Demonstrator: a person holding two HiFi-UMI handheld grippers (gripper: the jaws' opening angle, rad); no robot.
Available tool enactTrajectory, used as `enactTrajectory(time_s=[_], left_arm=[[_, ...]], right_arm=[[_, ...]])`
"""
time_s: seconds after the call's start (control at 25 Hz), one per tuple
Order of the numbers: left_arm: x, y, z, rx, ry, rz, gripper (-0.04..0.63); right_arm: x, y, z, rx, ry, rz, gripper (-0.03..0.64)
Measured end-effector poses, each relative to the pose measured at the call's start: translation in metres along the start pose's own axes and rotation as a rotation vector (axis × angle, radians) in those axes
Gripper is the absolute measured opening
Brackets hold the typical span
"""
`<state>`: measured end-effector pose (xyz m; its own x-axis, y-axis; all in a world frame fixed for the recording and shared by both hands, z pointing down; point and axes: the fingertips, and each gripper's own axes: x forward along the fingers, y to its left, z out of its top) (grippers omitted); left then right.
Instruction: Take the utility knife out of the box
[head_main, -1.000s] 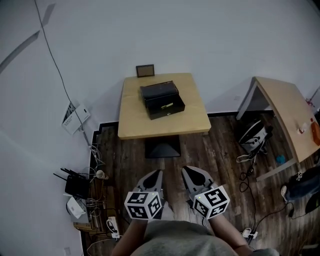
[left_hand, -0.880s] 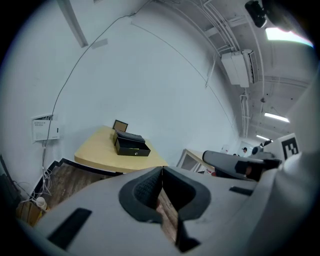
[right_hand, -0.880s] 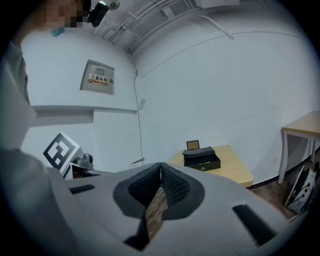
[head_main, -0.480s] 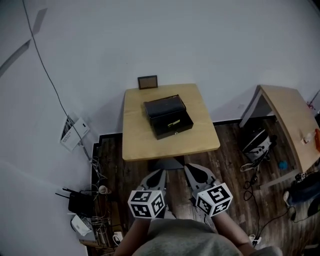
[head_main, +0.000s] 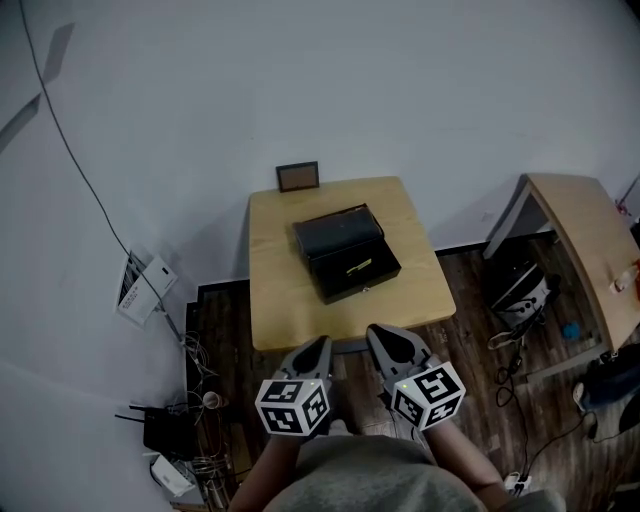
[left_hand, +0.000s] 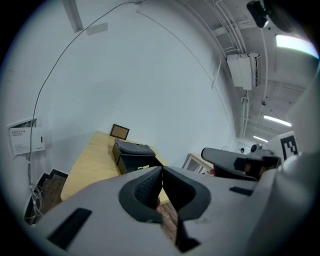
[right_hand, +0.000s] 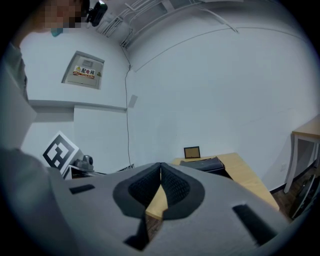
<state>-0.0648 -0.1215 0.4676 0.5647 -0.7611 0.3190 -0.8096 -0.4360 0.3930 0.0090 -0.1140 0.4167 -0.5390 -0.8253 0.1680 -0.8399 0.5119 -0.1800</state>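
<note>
A black box (head_main: 345, 250) stands with its lid up in the middle of a small wooden table (head_main: 275, 290). Inside it lies a yellowish item (head_main: 358, 266) that looks like the utility knife. My left gripper (head_main: 320, 343) and right gripper (head_main: 375, 332) hover side by side at the table's near edge, short of the box, both shut and empty. In the left gripper view the box (left_hand: 134, 154) lies ahead past the shut left gripper (left_hand: 162, 170). The right gripper view shows the box (right_hand: 205, 164) beyond the shut right gripper (right_hand: 160, 166).
A small picture frame (head_main: 298, 176) leans against the wall at the table's far edge. A second table (head_main: 585, 240) stands at the right with bags (head_main: 520, 295) under it. Cables and a router (head_main: 165, 430) clutter the floor at the left.
Both grippers have travelled forward to the table; the table and box now sit lower and nearer in the head view. The jaws stayed shut.
</note>
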Motion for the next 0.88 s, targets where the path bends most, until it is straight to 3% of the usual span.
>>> enactTrajectory(time_s=[0.52,0.88], left_arm=[[0.027,0.034,0.011,-0.028,0.026,0.026,0.005],[0.073,0.056,0.030,-0.046,0.028,0.070,0.005]], right_arm=[[0.040,-0.036,0.006,0.002,0.012,-0.037,0.002],[0.088,-0.079,0.016,-0.049,0.053,0.008,0.002]])
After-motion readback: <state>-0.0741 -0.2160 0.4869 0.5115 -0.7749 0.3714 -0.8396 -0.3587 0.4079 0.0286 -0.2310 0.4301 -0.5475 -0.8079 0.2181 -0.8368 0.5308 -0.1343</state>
